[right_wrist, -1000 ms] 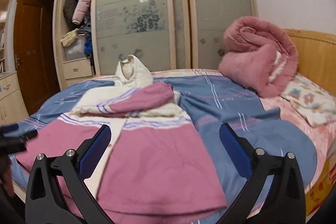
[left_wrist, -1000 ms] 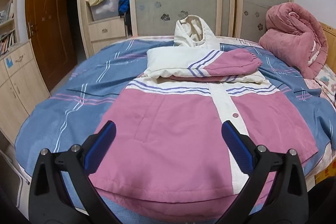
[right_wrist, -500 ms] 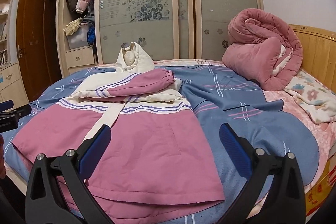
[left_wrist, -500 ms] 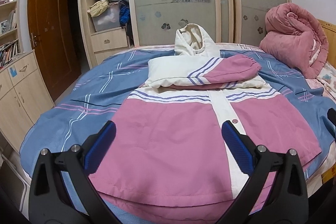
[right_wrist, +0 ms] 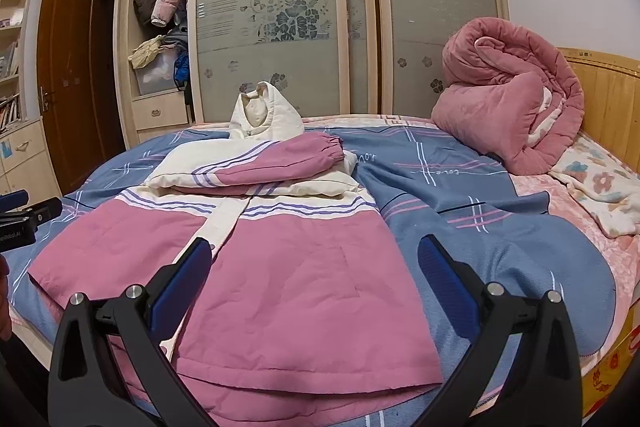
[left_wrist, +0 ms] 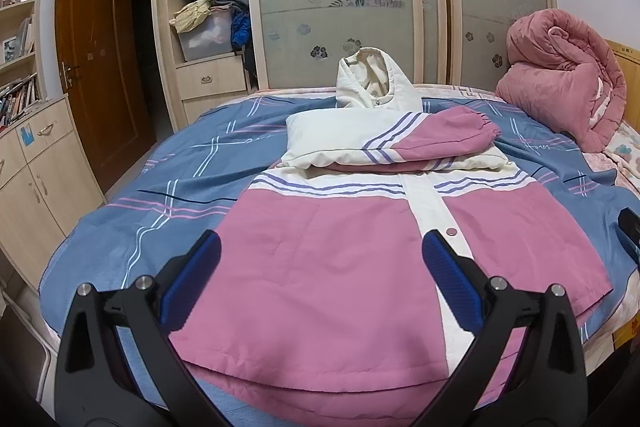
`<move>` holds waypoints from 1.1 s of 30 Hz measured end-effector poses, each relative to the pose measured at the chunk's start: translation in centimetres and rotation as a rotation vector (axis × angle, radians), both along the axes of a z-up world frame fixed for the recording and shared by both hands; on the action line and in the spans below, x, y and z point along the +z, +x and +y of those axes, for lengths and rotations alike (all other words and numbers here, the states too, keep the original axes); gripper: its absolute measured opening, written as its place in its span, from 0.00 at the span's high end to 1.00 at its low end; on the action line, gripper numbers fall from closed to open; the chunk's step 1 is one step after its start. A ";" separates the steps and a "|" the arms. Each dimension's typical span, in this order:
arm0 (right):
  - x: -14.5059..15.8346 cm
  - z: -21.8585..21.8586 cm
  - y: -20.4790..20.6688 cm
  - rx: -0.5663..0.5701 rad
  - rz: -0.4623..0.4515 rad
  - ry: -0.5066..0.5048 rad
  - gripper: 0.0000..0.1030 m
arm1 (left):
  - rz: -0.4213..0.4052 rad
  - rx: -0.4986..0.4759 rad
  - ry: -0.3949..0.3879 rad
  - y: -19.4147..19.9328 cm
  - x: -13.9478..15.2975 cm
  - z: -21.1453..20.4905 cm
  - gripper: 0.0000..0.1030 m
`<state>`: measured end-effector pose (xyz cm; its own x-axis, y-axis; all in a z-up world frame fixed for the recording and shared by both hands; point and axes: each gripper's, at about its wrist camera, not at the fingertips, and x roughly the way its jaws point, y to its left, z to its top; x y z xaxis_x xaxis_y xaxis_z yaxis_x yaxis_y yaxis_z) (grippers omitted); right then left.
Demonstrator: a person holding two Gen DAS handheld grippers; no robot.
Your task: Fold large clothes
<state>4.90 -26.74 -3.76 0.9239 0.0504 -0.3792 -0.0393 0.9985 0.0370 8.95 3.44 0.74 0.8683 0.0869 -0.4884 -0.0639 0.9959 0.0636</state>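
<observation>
Spread front-up on the blue plaid bedsheet [left_wrist: 120,227], sleeves crossed over its chest, the padded pink-and-cream hooded jacket [left_wrist: 320,247] looks soft, bulky and light, best pinched at its near hem corners by the left gripper [left_wrist: 320,279] and right gripper [right_wrist: 316,279], both gaping wide and empty.

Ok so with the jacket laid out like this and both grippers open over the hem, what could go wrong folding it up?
The sleeves are only stacked loosely across the chest, so lifting the hem could slide them off. The hem lies near the bed edge, so the jacket might drag off. The hood stands up and may bulge the fold.
</observation>
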 end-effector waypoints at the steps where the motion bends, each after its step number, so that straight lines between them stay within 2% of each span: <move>1: 0.0 0.1 0.0 0.002 0.001 0.000 0.01 | 0.001 0.000 -0.002 0.0 0.1 0.1 0.02; 33: -0.1 0.5 -0.1 0.009 -0.010 -0.008 0.01 | 0.005 -0.001 0.000 -0.2 -0.1 0.9 0.02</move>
<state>4.81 -26.20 -3.81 0.9271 0.0559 -0.3706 -0.0486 0.9984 0.0290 8.76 4.29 0.65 0.8660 0.0861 -0.4926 -0.0625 0.9960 0.0644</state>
